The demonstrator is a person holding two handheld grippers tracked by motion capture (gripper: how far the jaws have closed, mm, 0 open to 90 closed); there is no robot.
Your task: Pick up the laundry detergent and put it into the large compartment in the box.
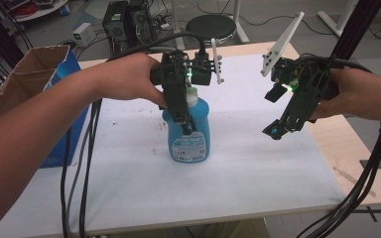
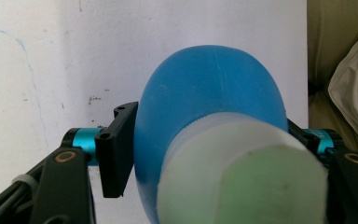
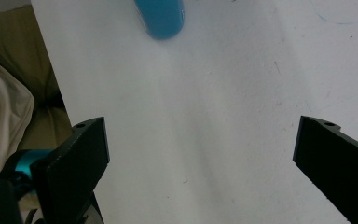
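The blue bottle (image 1: 189, 130) stands upright mid-table (image 1: 258, 168), and the left gripper (image 1: 185, 121) comes down over it, jaws pinching its sides, hiding much of its neck and white cap (image 1: 192, 95). The right gripper (image 1: 278, 130) hangs to the right, well apart, jaws spread wide over bare table. In the right gripper view the bottle is cut off at the top edge.
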